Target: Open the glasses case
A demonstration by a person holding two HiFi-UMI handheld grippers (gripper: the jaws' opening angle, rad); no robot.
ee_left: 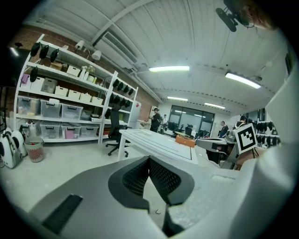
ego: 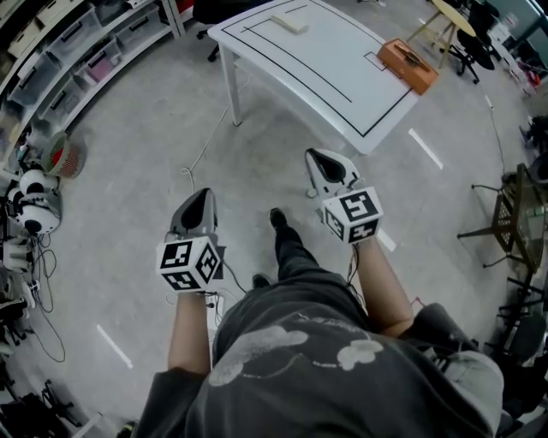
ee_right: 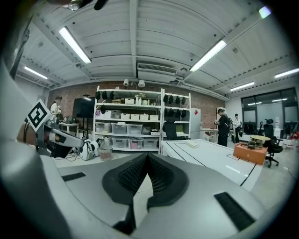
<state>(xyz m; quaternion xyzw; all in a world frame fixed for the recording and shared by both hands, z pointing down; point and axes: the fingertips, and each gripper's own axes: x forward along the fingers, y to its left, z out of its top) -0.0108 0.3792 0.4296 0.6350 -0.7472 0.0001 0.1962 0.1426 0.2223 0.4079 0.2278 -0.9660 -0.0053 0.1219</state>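
A white table with black lines stands ahead of me on the grey floor. An orange case-like box lies at its right end, and a cream oblong object lies near its far edge. Both grippers hang in the air short of the table, apart from both objects. My left gripper is shut and empty, its tips meeting in the left gripper view. My right gripper is nearer the table's corner, also shut on nothing. The orange box shows at the right of the right gripper view.
Shelves with storage bins line the left wall, with a small fan and white devices on the floor below. A cable runs by the table leg. Chairs and a stool stand beyond; a glass side table is at the right.
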